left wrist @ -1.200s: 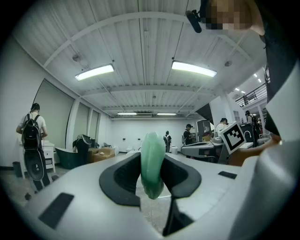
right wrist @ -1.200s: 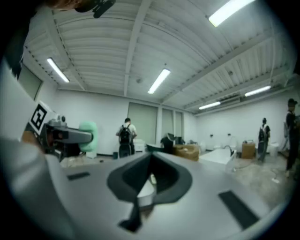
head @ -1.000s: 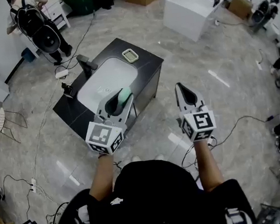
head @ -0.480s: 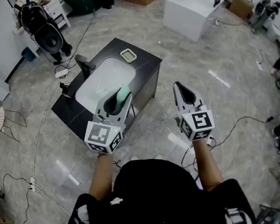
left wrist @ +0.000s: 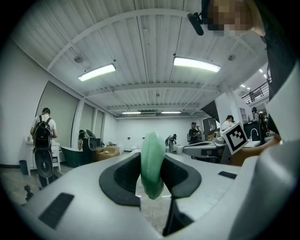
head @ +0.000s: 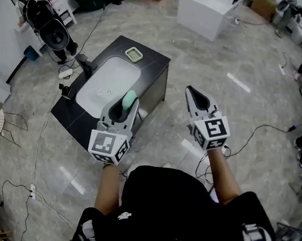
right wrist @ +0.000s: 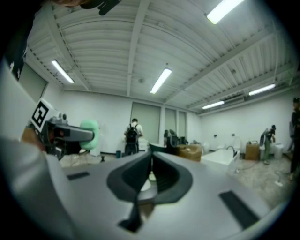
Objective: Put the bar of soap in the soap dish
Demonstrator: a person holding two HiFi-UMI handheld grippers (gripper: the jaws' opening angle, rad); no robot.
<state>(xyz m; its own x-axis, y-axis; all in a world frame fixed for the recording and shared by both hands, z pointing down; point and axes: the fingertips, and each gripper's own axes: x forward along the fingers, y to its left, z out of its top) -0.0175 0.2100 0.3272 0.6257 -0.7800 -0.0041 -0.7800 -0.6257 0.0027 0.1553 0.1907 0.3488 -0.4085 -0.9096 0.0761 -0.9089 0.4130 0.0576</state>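
A pale green bar of soap [head: 130,98] is clamped on edge between the jaws of my left gripper [head: 126,105], which is held level in the air before the front edge of a black vanity [head: 155,70]. In the left gripper view the soap [left wrist: 152,165] stands upright between the dark pads. The soap dish [head: 133,54], a small pale slotted tray, sits on the vanity's far right corner. My right gripper [head: 191,91] hovers over the floor to the right, jaws together and empty. In the right gripper view the soap [right wrist: 90,132] shows at the left.
A white basin [head: 105,84] is sunk into the vanity, with a dark faucet [head: 85,64] at its far left. A white tub [head: 207,5] stands on the floor beyond. Cables trail over the tiles [head: 47,131]. A person with a backpack [head: 49,27] stands at the far left.
Both grippers have edged forward toward the vanity together with the person holding them. The soap stays gripped in the left one and the right one stays shut.
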